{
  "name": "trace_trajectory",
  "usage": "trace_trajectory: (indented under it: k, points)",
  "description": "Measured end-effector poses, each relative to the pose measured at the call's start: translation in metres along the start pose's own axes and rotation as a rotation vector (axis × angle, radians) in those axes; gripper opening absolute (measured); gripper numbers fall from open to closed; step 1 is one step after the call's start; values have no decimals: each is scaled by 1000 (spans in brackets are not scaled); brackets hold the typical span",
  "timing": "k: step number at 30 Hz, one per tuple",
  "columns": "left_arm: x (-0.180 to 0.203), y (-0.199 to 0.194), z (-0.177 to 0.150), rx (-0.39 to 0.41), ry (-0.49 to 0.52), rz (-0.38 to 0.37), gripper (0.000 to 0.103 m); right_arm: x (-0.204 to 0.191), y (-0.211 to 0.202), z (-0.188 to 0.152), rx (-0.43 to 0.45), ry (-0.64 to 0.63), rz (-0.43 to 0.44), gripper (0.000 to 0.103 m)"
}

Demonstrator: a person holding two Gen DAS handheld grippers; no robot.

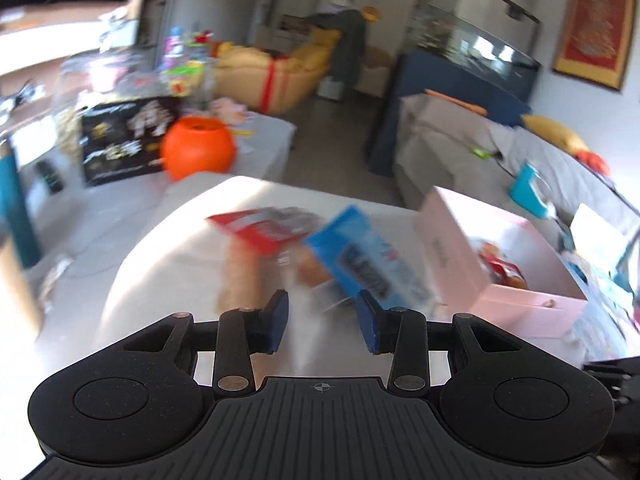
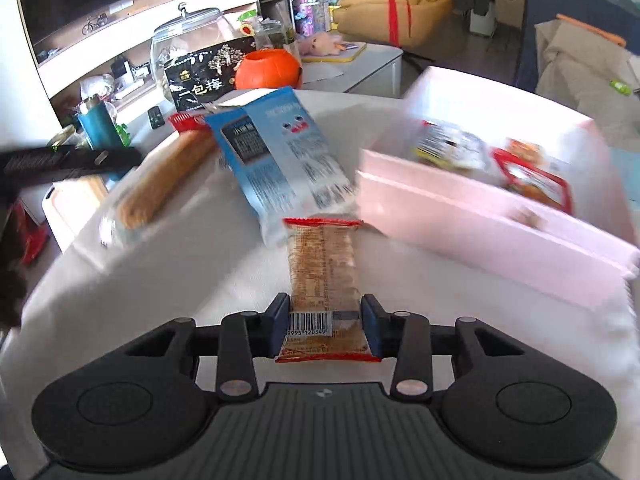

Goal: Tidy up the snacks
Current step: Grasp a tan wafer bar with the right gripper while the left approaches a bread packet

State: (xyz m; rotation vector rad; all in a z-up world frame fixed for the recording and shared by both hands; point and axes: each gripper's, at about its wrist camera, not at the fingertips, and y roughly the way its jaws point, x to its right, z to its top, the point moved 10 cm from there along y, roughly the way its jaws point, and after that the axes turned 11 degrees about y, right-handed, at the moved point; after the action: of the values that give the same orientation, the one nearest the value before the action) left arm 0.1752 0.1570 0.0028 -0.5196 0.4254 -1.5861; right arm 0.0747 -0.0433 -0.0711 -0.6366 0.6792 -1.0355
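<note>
1. at the lower middle of the right wrist view, the right gripper (image 2: 325,317) clamps both blue pads on a clear biscuit packet (image 2: 323,276) with red ends, which points up the frame over the white table (image 2: 168,280).
2. just above it lies a blue snack bag (image 2: 280,152); a long cracker pack (image 2: 168,176) sits to its left.
3. at right, the pink box (image 2: 480,216) holds a few packets.
4. in the blurred left wrist view, the left gripper (image 1: 322,320) stands partly open with nothing gripped, low centre, the blue bag just beyond it.
</note>
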Motion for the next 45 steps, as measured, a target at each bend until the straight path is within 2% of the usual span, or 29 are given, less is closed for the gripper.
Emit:
trace_trajectory:
  k: [2,5,7,9,11,13,14,15,18,22,26,33,37,41,43,45]
  points:
    - [19,10,12,14,54,-15,42,15,-11,-6,26,2,-37,38]
    - [62,33,34,21,180,-85,43,37,-18,-11,45,36,-72,39]
    - [84,56,43,19,252,-75,43,46,-16,-13,50,67,-70,40]
    - [101,81,47,9,350,-43,43,52,-11,-14,59,87,-79,47]
    - [111,107,42,-39,445,-19,40,56,-8,-14,91,78,-101,56]
    - [112,121,30,-94,490,-8,28,60,-6,-16,117,65,-136,68]
    - [111,122,22,-112,506,-12,26,64,-7,-18,128,68,-144,76]
    - [111,119,15,-117,521,-18,26,66,-6,-17,133,77,-141,79]
    - [110,97,-3,-101,566,-41,26,71,-8,-17,139,110,-110,80]
    - [99,69,-29,-141,549,-112,25,69,-6,-18,139,90,-126,83]
    - [80,40,-50,-153,520,-114,25,66,-5,-19,137,84,-139,87]
    - [43,-4,-32,-82,222,-118,26,66,-2,-19,130,86,-140,93]
    - [22,5,-16,-82,123,-68,26,65,-2,-19,130,86,-145,93]
    - [6,28,8,-33,35,-1,26,66,-1,-19,130,91,-149,95]
    - [9,44,18,-36,51,25,27,66,-1,-19,129,91,-152,95]
    - [14,65,24,-62,132,75,30,66,0,-19,129,93,-155,96]
